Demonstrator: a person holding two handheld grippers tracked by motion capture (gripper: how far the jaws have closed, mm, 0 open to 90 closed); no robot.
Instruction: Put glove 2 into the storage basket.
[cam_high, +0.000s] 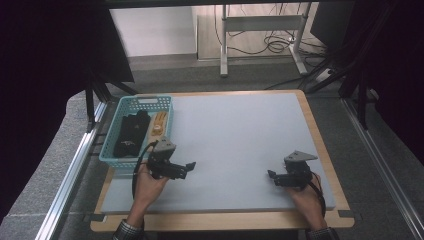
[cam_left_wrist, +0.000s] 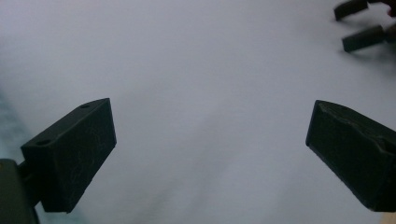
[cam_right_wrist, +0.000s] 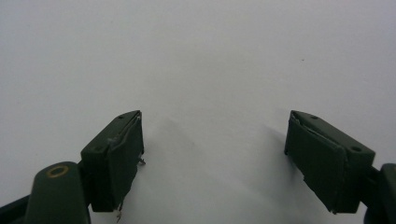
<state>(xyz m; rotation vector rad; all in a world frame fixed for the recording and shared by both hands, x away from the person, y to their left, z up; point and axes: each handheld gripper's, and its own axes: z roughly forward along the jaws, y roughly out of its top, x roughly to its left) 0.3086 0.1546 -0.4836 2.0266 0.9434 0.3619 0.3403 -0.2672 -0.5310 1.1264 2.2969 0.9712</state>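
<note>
My left gripper (cam_high: 189, 166) rests low over the grey mat (cam_high: 235, 135) at the near left, just in front of the blue basket (cam_high: 112, 155). Its jaws stand wide apart with bare mat between them; the left gripper (cam_left_wrist: 210, 140) is open. My right gripper (cam_high: 271, 175) sits at the near right, pointing left, also open and empty; the right gripper (cam_right_wrist: 212, 140) has only mat between its jaws. The basket holds a black folded item (cam_high: 131, 134) and a tan glove-like item (cam_high: 159, 125).
The grey mat lies on a wooden table (cam_high: 320, 140) with a light rim. Metal rails (cam_high: 75, 165) run along both sides. A desk frame (cam_high: 260, 30) and cables lie on the floor beyond the far edge. In the left gripper view the other gripper's jaws (cam_left_wrist: 362, 38) appear at the top right.
</note>
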